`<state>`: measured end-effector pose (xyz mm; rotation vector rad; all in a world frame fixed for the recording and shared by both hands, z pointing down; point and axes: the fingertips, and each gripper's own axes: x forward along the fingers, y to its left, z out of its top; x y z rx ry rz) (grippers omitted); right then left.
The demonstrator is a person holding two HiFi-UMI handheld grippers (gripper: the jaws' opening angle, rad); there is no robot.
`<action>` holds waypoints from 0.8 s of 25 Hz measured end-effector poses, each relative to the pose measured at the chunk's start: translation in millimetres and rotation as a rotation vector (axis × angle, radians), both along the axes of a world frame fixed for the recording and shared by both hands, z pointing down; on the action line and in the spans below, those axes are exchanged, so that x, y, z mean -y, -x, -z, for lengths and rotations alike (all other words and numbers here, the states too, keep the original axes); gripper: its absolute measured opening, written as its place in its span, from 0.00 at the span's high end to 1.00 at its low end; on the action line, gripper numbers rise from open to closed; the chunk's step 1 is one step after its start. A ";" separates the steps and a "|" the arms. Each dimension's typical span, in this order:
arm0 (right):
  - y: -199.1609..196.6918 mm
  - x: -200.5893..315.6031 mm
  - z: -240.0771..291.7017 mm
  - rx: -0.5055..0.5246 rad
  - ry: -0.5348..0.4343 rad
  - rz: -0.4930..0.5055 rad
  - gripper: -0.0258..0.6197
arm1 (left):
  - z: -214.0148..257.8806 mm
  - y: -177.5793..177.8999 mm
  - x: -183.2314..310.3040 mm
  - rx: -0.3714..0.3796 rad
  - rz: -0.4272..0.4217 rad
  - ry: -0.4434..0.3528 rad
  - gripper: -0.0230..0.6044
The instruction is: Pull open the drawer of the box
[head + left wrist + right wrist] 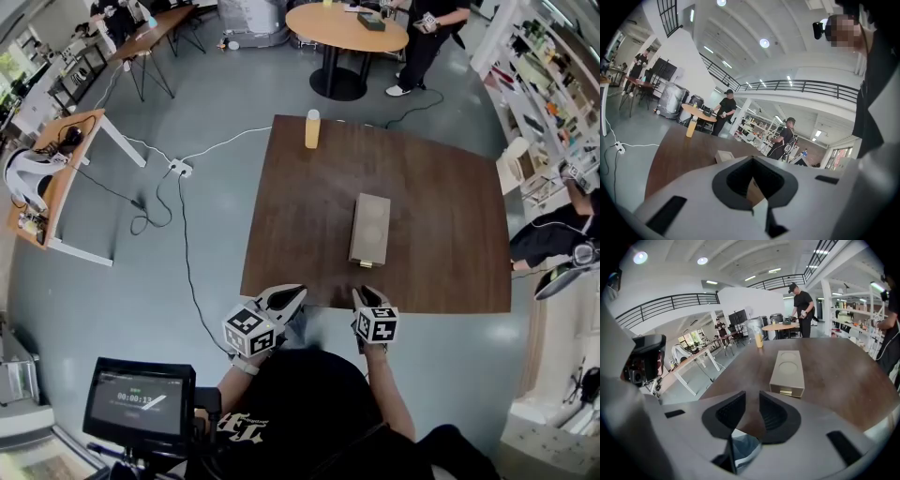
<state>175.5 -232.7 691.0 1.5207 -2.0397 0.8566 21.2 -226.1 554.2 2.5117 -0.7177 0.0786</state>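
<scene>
Item under inspection: the box (369, 228), a pale, rectangular, hard-sided case with two round recesses in its top. It lies flat near the middle of the dark wooden surface (441, 216), somewhat toward the person's edge.

Orientation: the long axis runs straight away from the person. The short end facing the person carries the drawer front, with a small brass-coloured pull (786, 392) low on that face. The drawer looks fully closed.

Handling, as judged: the box appears rigid and fairly light, and the surface under it is smooth. A pull on the drawer is therefore likely to drag the whole box along unless the body is held or pressed down. The only evident place to take hold is the small pull. It is narrow and shallow, so it calls for a fine pinch at the fingertips and a draw straight along the long axis, toward the person.

Right gripper (752, 397): jaws apart with a clear gap and nothing in it. It sits at the near edge of the surface, roughly in line with the drawer end and short of it.

Left gripper (751, 161): jaw tips together and empty, off the near edge and to the left, well apart from the box.

Other: a yellow bottle (312, 128) stands at the far edge, clear of the work.
</scene>
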 end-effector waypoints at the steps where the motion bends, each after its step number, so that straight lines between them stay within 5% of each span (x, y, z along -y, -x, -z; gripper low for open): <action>1: -0.1 1.4 -2.5 0.005 0.003 0.001 0.85 | 0.3 0.7 1.9 0.001 0.003 0.001 0.96; 20: -29.2 39.2 -77.3 -0.001 0.108 -0.187 0.71 | -13.9 16.8 37.6 0.027 0.005 0.028 0.96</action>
